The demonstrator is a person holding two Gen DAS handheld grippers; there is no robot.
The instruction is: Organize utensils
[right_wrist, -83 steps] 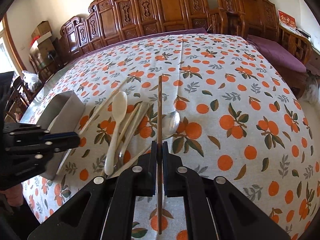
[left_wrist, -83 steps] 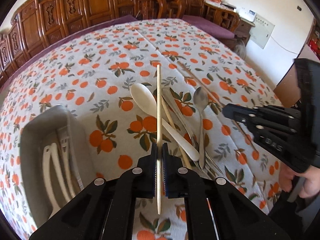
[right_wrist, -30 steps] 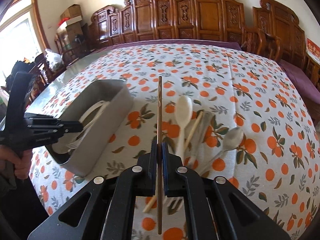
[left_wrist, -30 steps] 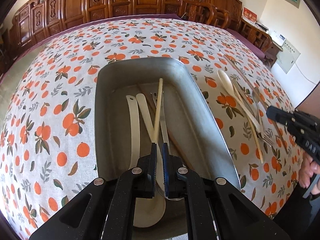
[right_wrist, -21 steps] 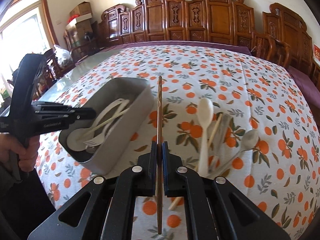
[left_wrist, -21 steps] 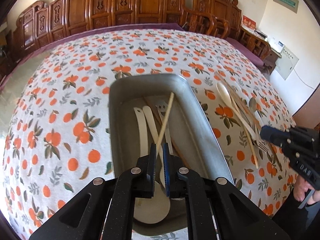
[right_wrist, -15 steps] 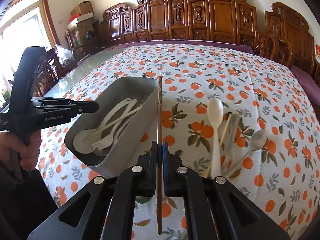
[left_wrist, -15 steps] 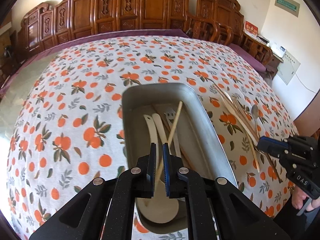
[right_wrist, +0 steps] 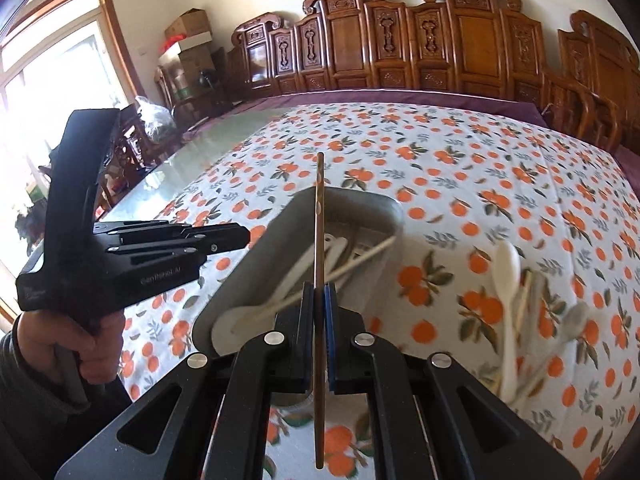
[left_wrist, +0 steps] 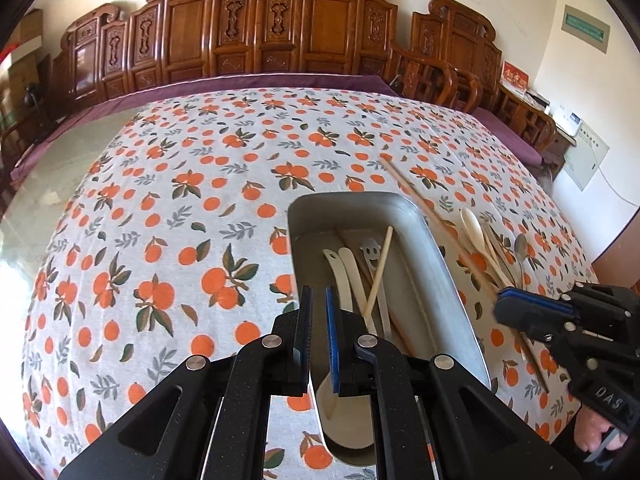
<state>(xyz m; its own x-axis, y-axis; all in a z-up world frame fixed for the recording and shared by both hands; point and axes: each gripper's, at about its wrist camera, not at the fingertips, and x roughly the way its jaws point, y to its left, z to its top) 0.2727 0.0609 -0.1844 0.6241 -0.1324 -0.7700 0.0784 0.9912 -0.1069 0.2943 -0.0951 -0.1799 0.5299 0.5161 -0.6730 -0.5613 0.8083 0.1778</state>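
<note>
Right now the brown chopstick (right_wrist: 319, 240) is pinched between the pads of your right gripper (right_wrist: 319, 300), standing on end along the fingers, its upper part crossing in front of the metal tray (right_wrist: 248, 276). The jaws are closed hard on it, with the stick running out above and below the pads.

Your left gripper (left_wrist: 316, 312) holds nothing: its jaws stand almost together with only a narrow slit between them, and you carry it over the tray's (left_wrist: 432, 264) left wall. In the tray lie a pale chopstick (left_wrist: 379, 270) leaning slantwise across the others, two white spoons (left_wrist: 340, 276) lying side by side, and a metal fork (left_wrist: 370, 250) with a cut-out handle. A darker stick lies under them, hard to make out.

Just beside the tray on its right, on the orange-print tablecloth (left_wrist: 160, 240), the loose utensils wait in a bunch: a white spoon (left_wrist: 474, 226), a metal spoon (left_wrist: 520, 248) and light chopsticks between them; in the right wrist view that bunch is blurred. Your left hand (right_wrist: 68, 344) grips its handle at the table's edge. Carved wooden chairs (left_wrist: 280, 32) line the far side of the table.
</note>
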